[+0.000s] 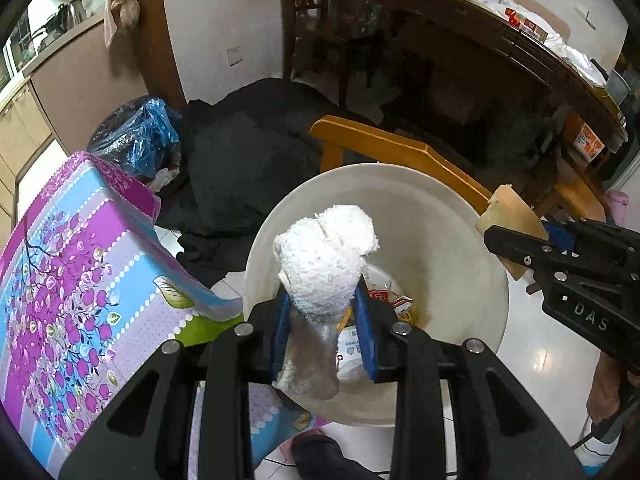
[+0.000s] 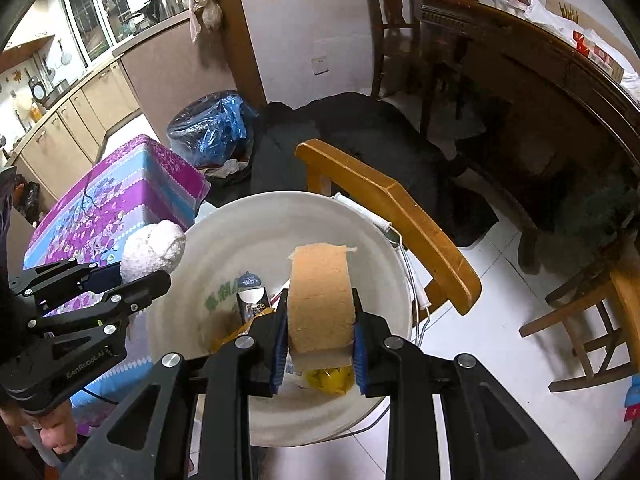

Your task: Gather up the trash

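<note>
Left gripper [image 1: 324, 320] clamps a white wad [image 1: 326, 256] over the bucket [image 1: 460, 280]; right gripper [image 2: 320, 340] clamps a tan tape roll [image 2: 320, 292] above the same bucket, whose bottom holds wrappers [image 2: 252, 304]. Beside the bucket: a floral cloth [image 1: 80, 264] at left, a wooden chair [image 2: 400, 216] behind.

White glossy floor tiles [image 2: 492, 332] are reflecting the room light. A dark wooden table [image 2: 552, 92] is curving along the 2 o'clock side, with a light wooden chair [image 2: 396, 216] standing near centre. Toward 10 o'clock, beige kitchen cabinets [image 2: 76, 120] are running under a window [image 2: 96, 12]. At 12 o'clock a pale wall [image 2: 304, 32] is carrying a switch plate [image 2: 320, 65].
</note>
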A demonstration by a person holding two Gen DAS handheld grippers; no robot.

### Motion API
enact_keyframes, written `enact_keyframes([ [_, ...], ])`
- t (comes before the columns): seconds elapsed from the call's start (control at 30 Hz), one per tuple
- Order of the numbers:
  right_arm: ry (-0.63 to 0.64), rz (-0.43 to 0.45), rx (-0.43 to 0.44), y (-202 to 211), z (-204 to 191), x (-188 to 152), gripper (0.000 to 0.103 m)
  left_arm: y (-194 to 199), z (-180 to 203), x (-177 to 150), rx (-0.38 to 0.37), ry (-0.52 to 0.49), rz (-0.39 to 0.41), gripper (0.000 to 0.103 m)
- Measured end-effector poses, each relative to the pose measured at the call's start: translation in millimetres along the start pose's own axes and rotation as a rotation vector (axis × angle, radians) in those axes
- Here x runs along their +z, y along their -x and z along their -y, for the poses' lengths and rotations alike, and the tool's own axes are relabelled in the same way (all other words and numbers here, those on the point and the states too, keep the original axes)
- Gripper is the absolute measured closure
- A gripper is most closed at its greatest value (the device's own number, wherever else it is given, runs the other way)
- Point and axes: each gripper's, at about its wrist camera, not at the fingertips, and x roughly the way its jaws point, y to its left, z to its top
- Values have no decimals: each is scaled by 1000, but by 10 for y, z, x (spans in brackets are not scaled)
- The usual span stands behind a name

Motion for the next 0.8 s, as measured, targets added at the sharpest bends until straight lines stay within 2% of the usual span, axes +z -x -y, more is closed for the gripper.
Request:
enact_keyframes([
  [0.03, 0, -1, 4, -7, -5, 0, 72, 3, -4, 5, 7, 1, 3, 70],
  [0.1, -2, 12, 5, 4, -1, -4, 50, 17, -14, 7, 22, 11, 14, 52],
  [0.13, -5, 20, 9, 14, 4, -7, 46, 29, -24, 6, 32, 17, 23, 40],
  [0.17, -7, 24, 12, 18, 5, -12, 44, 36, -28, 7, 37, 19, 27, 37],
  [0.33, -21, 60, 13, 99, 7, -39, 42, 68, -47, -9, 48, 21, 41, 34],
  [0.47, -40, 156, 21, 368, -16, -144, 40, 200, -64, -100, 45, 20, 81, 27],
  [0.53, -31, 250, -10, 633, -110, -284, 33, 320, -83, -185, 47, 24, 115, 25],
  [0.67, 9, 429, -73, 1140, -393, -663, 18, 714, -132, -457, 68, 19, 252, 6],
  [0.8, 30, 566, -109, 1585, -654, -1056, 5, 1095, -221, -725, 75, 34, 354, 6],
])
